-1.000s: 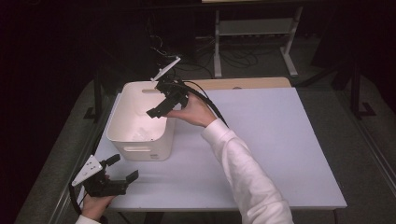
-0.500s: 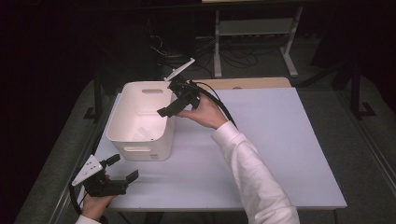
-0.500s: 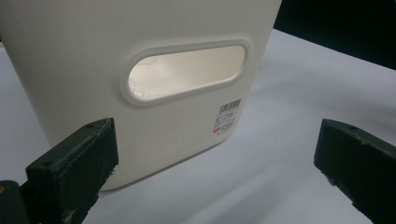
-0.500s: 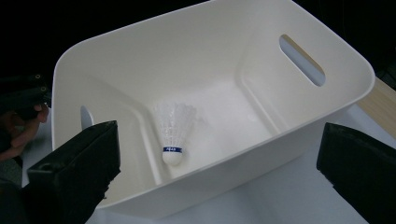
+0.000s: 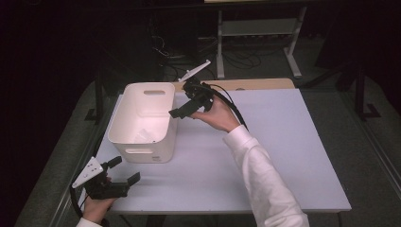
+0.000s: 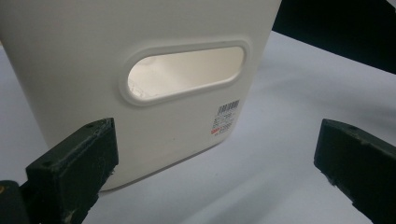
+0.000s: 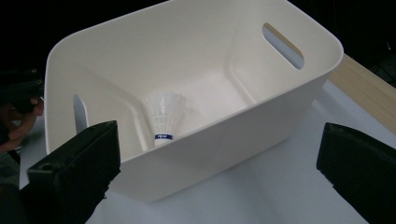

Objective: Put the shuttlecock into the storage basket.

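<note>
Barcode sticker (image 6: 225,118) on white bin (image 5: 142,118) wall; print too small to read. Shuttlecock (image 7: 163,116) lies inside bin, blue band. Right gripper (image 5: 182,111) spread, empty, beside rim. Left gripper (image 5: 124,171) spread, empty.

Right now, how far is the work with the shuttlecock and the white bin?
Done, it seems: the shuttlecock lies inside the white bin, near the corner by its side wall. In hand: nothing; the right gripper hangs beside the bin's rim with jaws wide open and empty, and the left gripper waits open at the table's near edge. Left: probably only to draw the right gripper away.
</note>
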The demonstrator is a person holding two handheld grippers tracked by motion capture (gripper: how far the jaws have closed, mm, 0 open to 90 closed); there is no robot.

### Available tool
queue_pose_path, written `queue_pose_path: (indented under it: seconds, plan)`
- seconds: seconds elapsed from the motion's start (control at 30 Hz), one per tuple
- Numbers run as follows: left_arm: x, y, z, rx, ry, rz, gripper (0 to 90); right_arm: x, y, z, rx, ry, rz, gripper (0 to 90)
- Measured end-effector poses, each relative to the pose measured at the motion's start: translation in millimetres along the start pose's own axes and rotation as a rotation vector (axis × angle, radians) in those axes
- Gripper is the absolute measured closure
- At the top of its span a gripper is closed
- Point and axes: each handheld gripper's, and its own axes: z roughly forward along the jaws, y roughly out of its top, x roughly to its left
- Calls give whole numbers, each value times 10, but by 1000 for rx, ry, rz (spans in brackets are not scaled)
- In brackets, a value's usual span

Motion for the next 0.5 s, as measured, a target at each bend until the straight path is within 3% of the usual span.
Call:
queue_pose_path:
  seconds: [0.1,0.5]
  plan:
    - [-6,-1,-2,3,4,-10,0,-7,-40,-19,4,1,40,0]
    - [-1,-2,2,10,7,-3,0,-56,-164,-114,-18,5,82,0]
